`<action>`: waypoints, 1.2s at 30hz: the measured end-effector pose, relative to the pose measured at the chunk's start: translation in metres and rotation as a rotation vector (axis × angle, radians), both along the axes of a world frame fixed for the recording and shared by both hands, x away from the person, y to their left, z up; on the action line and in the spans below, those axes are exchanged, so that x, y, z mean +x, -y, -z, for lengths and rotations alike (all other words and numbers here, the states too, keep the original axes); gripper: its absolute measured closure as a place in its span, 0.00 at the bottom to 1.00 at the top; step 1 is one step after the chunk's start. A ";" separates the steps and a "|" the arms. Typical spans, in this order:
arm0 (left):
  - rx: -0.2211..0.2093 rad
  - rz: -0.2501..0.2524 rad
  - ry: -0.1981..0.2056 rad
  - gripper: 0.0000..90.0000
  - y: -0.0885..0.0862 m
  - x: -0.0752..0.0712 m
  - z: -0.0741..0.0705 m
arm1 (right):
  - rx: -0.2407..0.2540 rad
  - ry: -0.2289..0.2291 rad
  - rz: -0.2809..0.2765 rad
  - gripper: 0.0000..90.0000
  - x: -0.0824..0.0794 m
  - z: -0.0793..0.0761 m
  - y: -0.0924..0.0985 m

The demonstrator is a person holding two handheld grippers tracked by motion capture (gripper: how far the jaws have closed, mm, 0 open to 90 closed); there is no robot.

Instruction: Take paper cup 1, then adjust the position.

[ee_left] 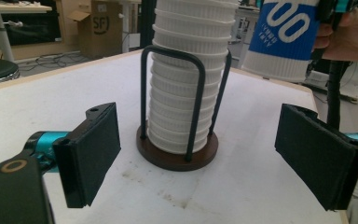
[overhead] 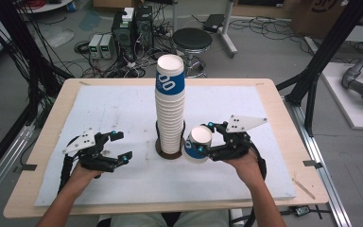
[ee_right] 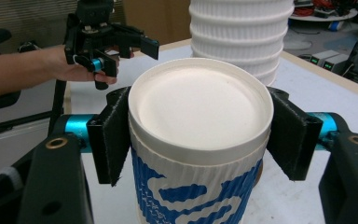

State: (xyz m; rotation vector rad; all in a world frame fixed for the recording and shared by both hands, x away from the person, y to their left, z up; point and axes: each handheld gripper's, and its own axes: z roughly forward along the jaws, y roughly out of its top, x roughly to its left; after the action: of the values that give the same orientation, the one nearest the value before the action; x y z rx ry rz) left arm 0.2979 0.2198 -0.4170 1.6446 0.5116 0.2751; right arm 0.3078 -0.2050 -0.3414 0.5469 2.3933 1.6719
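while gripped, cup (ee_right: 200, 154) shows blue-and-white ribbing.

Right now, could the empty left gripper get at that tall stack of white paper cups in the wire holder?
Probably yes. The left gripper is open and faces the tall stack of white ribbed paper cups across bare table. The dark wire holder rings only the lower cups, and the right gripper holds its blue-and-white cup off to the stack's far side.

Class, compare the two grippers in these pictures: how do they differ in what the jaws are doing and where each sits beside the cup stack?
The right gripper is shut on a single blue-and-white cup, tilted beside the stack of cups; the left gripper holds nothing, its jaws wide open. The right gripper sits close against the stack's holder, while the left gripper stays clear of it. Both are black, hand-held, with a grey plate on top.
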 end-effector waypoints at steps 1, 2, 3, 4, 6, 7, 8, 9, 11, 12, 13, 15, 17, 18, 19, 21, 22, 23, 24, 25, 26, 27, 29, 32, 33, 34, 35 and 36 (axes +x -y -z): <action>0.001 0.005 -0.001 0.15 0.001 -0.001 0.000 | -0.001 -0.002 -0.004 0.34 0.000 0.002 0.000; 0.002 0.011 0.001 0.15 0.003 -0.001 0.000 | 0.000 0.006 -0.001 0.34 0.000 0.004 -0.001; 0.002 0.013 0.003 0.15 0.004 -0.001 0.000 | 0.004 0.001 -0.001 0.34 -0.001 0.005 -0.001; 0.001 0.017 0.003 0.15 0.005 -0.001 0.000 | 0.009 0.006 0.001 0.34 -0.001 0.006 -0.001; 0.002 0.023 0.004 0.15 0.006 -0.001 0.000 | 0.012 0.011 0.003 0.34 -0.001 0.008 -0.001; 0.001 0.026 0.005 0.15 0.007 -0.001 0.000 | 0.004 0.003 0.000 0.34 0.000 0.009 -0.002; -0.001 0.027 0.003 0.15 0.008 -0.001 0.000 | -0.007 0.007 0.003 0.34 0.001 0.009 -0.003; -0.002 0.033 0.000 0.15 0.008 0.000 0.000 | -0.005 0.008 0.002 0.34 0.001 0.010 -0.004; -0.008 0.036 -0.001 0.15 0.010 0.000 0.000 | -0.008 0.001 -0.003 0.34 0.001 0.011 -0.007; -0.009 0.038 -0.003 0.15 0.010 0.000 0.000 | -0.016 0.004 -0.004 0.34 0.001 0.011 -0.008; -0.009 0.042 -0.002 0.15 0.011 0.000 0.000 | -0.021 0.003 -0.005 0.34 0.001 0.011 -0.008; -0.005 0.051 -0.002 0.15 0.012 0.000 -0.001 | -0.025 0.003 -0.002 0.34 0.001 0.012 -0.009; -0.006 0.055 0.004 0.15 0.014 -0.001 -0.002 | -0.030 0.002 -0.003 0.34 0.000 0.013 -0.009; -0.010 0.061 0.005 0.15 0.015 -0.002 -0.003 | -0.031 -0.001 -0.003 0.34 -0.001 0.013 -0.009; -0.012 0.065 0.010 0.15 0.016 -0.002 -0.004 | -0.031 0.001 -0.004 0.34 -0.002 0.012 -0.009; -0.010 0.076 0.013 0.15 0.019 -0.002 -0.006 | -0.030 0.004 -0.006 0.34 -0.003 0.012 -0.008; -0.010 0.081 0.015 0.15 0.021 -0.002 -0.006 | -0.029 0.001 -0.004 0.34 -0.004 0.011 -0.008; -0.008 0.092 0.016 0.15 0.022 -0.003 -0.007 | -0.026 0.004 -0.005 0.34 -0.005 0.011 -0.008; -0.005 0.099 0.018 0.15 0.024 -0.004 -0.008 | -0.024 0.001 -0.007 0.34 -0.006 0.011 -0.008; 0.000 0.107 0.020 0.15 0.025 -0.005 -0.008 | -0.025 -0.002 -0.007 0.34 -0.007 0.011 -0.008; 0.002 0.116 0.023 0.15 0.027 -0.006 -0.009 | -0.023 0.003 -0.010 0.34 -0.007 0.011 -0.009; 0.004 0.121 0.025 0.15 0.028 -0.007 -0.010 | -0.025 -0.003 -0.012 0.34 -0.007 0.011 -0.009; 0.001 0.142 0.021 0.15 0.030 -0.007 -0.011 | -0.024 -0.001 -0.022 0.34 -0.007 0.011 -0.010; 0.007 0.158 0.018 0.15 0.032 -0.008 -0.011 | -0.023 -0.007 -0.031 0.34 -0.007 0.013 -0.012; 0.008 0.162 0.019 0.15 0.032 -0.009 -0.011 | -0.021 -0.014 -0.037 0.34 -0.008 0.014 -0.013; 0.005 0.167 0.022 0.15 0.033 -0.010 -0.011 | -0.019 -0.015 -0.045 0.34 -0.008 0.014 -0.014; 0.003 0.173 0.022 0.15 0.033 -0.011 -0.012 | -0.020 -0.016 -0.052 0.34 -0.008 0.015 -0.016; 0.001 0.179 0.022 0.15 0.035 -0.012 -0.013 | -0.023 -0.014 -0.056 0.34 -0.009 0.015 -0.017</action>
State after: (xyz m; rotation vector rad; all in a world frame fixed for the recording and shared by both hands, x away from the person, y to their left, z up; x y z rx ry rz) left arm 0.2860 0.1852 -0.4043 1.6742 0.3451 0.1605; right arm 0.2990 -0.1880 -0.3559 0.4933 2.4566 1.6657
